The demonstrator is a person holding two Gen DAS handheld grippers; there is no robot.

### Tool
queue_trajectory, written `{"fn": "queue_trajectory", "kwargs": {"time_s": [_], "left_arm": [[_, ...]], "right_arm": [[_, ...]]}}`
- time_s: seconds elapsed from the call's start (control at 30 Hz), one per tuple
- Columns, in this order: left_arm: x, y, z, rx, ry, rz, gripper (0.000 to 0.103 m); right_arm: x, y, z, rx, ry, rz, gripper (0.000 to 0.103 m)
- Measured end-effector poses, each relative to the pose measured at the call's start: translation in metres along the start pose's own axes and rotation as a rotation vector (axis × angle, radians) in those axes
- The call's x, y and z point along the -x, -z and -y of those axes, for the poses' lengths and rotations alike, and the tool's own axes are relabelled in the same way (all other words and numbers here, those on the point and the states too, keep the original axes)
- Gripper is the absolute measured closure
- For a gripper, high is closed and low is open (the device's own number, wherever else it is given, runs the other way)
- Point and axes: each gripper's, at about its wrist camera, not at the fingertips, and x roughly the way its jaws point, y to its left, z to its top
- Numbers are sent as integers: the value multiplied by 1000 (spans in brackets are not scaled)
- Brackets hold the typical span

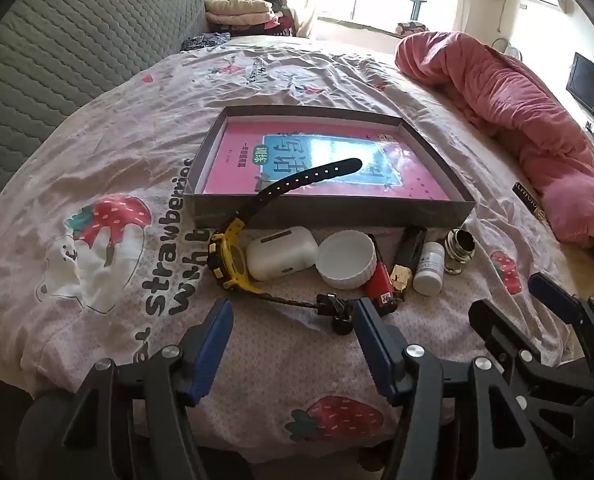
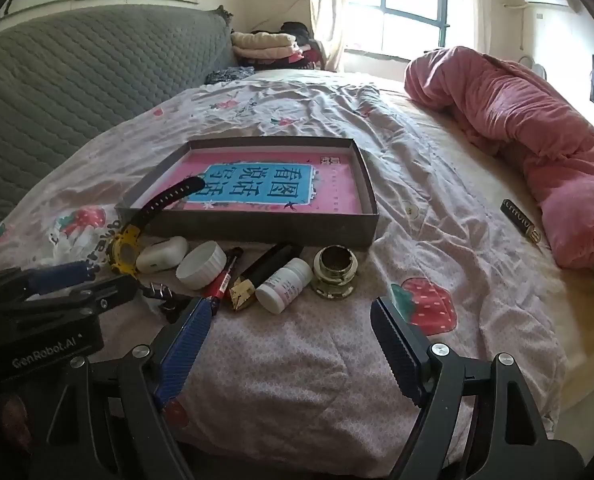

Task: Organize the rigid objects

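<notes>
left gripper (image 1: pixel 293 320) jaws wide, empty | right gripper (image 2: pixel 293 328) jaws wide, empty | small items lower centre, before box (image 1: pixel 337 210) | risk: watch (image 1: pixel 233 256) strap on box rim may snag, tipping neighbours

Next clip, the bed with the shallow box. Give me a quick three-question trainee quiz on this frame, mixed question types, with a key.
1. True or false: the watch lies wholly inside the box.
2. Which item stands nearest the glass jar? A) earbud case B) white pill bottle C) white dish
3. Fill in: both tongs, left and right, are ____ and hold nothing.

Key: 1. False, only its strap tip rests over the box edge. 2. B. 3. Open.
</notes>
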Motion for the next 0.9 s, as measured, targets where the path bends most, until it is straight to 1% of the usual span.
{"fn": "queue_trajectory", "kwargs": {"time_s": [0.43,0.73,0.9], "left_arm": [[-1,1,-2,10,-2,2,41],[-2,0,-3,10,7,-6,41],[-3,0,-4,8,6,-6,41]], "right_arm": [[1,-1,1,9,13,17,20],[1,-2,0,6,6,16,20],[3,-3,0,1,4,30,20]]}}
